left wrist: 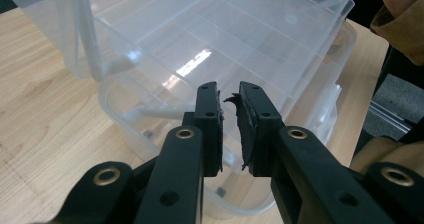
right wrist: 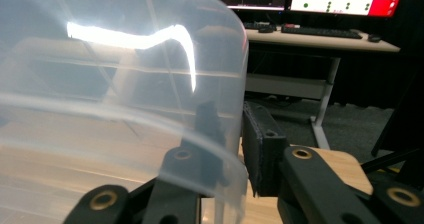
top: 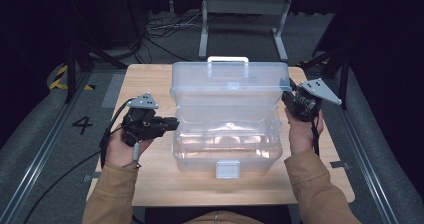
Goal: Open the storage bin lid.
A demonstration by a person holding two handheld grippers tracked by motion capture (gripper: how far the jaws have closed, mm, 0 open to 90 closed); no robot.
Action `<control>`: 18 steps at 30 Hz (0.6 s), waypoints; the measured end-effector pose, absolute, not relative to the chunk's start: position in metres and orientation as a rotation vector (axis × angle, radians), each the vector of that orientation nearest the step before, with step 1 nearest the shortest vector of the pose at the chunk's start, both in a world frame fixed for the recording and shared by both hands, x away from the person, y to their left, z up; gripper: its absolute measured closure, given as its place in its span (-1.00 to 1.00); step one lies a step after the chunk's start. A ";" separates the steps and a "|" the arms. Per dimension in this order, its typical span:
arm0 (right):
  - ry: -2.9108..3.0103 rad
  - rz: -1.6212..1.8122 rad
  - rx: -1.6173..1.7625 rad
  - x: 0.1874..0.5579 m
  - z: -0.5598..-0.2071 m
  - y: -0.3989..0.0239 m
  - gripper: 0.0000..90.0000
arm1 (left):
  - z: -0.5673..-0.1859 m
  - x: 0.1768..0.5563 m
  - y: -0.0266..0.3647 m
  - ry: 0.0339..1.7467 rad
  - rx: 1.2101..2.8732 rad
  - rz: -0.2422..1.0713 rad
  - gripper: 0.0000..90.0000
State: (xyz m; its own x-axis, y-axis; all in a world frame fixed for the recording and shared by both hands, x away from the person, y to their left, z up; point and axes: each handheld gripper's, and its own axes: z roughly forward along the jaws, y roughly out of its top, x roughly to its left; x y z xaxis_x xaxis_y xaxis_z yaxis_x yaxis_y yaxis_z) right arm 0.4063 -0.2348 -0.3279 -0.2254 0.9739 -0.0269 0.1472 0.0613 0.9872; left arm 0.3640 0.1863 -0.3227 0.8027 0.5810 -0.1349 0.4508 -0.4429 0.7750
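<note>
lid (top: pixel 227 89) raised, table (top: pixel 150 184) beneath, desk (right wrist: pixel 320 36) behind

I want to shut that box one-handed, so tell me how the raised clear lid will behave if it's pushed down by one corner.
The lid looks like thin clear plastic, so it would probably flex and twist rather than swing stiffly. The glossy wall caught between the right gripper jaws may slip. The box looks empty, hence light; it could skid on the smooth table.

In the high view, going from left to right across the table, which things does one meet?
Left gripper → clear plastic box with its lid raised → right gripper, at the lid's right edge.
</note>
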 end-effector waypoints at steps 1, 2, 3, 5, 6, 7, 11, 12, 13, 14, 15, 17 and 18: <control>1.520 1.269 1.171 0.407 -0.326 -0.235 0.72 | -0.323 0.363 0.187 0.760 2.109 0.184 0.76; 1.528 1.259 1.173 0.408 -0.324 -0.235 0.72 | -0.322 0.363 0.188 0.752 2.117 0.182 0.76; 1.534 1.254 1.176 0.410 -0.323 -0.235 0.72 | -0.322 0.362 0.188 0.750 2.121 0.182 0.75; 1.545 1.257 1.180 0.413 -0.322 -0.236 0.73 | -0.322 0.360 0.189 0.749 2.125 0.170 0.75; 1.549 1.254 1.185 0.415 -0.321 -0.237 0.73 | -0.322 0.360 0.189 0.742 2.128 0.172 0.75; 1.553 1.253 1.187 0.416 -0.321 -0.237 0.73 | -0.322 0.358 0.189 0.736 2.136 0.164 0.74; 1.570 1.260 1.205 0.421 -0.319 -0.238 0.74 | -0.322 0.353 0.186 0.692 2.171 0.141 0.71; 1.575 1.262 1.212 0.423 -0.319 -0.239 0.74 | -0.322 0.353 0.186 0.692 2.171 0.141 0.71; 1.575 1.262 1.212 0.423 -0.319 -0.239 0.74 | -0.323 0.351 0.185 0.684 2.186 0.132 0.71; 1.586 1.264 1.220 0.425 -0.318 -0.240 0.74 | -0.323 0.350 0.184 0.674 2.200 0.128 0.71; 1.595 1.262 1.222 0.426 -0.317 -0.240 0.74 | -0.324 0.349 0.183 0.670 2.207 0.121 0.71; 1.607 1.258 1.225 0.429 -0.315 -0.240 0.73 | -0.325 0.347 0.182 0.659 2.226 0.110 0.71; 1.613 1.257 1.226 0.430 -0.314 -0.240 0.73 | -0.326 0.346 0.182 0.650 2.239 0.099 0.71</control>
